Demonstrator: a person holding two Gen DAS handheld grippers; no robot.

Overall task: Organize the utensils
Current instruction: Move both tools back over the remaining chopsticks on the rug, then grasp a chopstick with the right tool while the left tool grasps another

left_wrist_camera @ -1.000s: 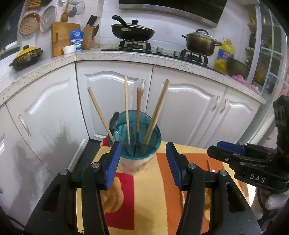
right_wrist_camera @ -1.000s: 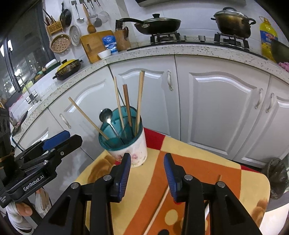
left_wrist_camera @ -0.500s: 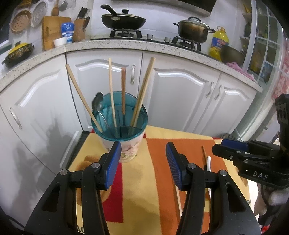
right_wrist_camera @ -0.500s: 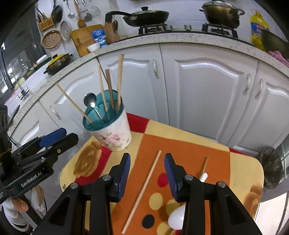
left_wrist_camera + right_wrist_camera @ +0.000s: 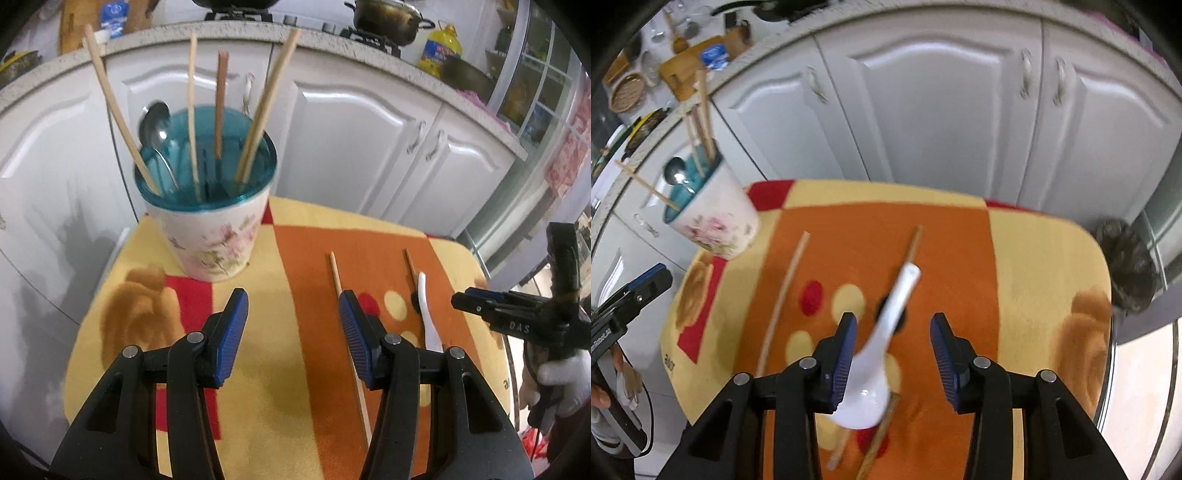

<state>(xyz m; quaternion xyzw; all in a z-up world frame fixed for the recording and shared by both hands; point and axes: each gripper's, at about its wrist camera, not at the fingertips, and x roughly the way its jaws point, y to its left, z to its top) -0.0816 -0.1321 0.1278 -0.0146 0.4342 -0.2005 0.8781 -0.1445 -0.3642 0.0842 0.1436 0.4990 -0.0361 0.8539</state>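
A floral cup with a teal liner (image 5: 214,236) stands at the table's far left and holds several chopsticks and a metal spoon (image 5: 153,123); it also shows in the right wrist view (image 5: 713,218). A white ceramic spoon (image 5: 882,339) lies on the patterned cloth (image 5: 1034,258) over a dark chopstick (image 5: 914,245), with a light chopstick (image 5: 783,291) to its left. My right gripper (image 5: 892,332) is open just above the white spoon. My left gripper (image 5: 293,310) is open and empty above the cloth, in front of the cup.
White cabinet doors (image 5: 942,110) stand close behind the small table. A counter with a stove, pots and an oil bottle (image 5: 441,46) runs above them. A dark bin (image 5: 1126,273) sits on the floor at the right. The table's edges drop off on all sides.
Both grippers have pulled back from the cup and tilted down towards the table. The right gripper now hangs over the white spoon. The cup and the loose utensils have not moved.
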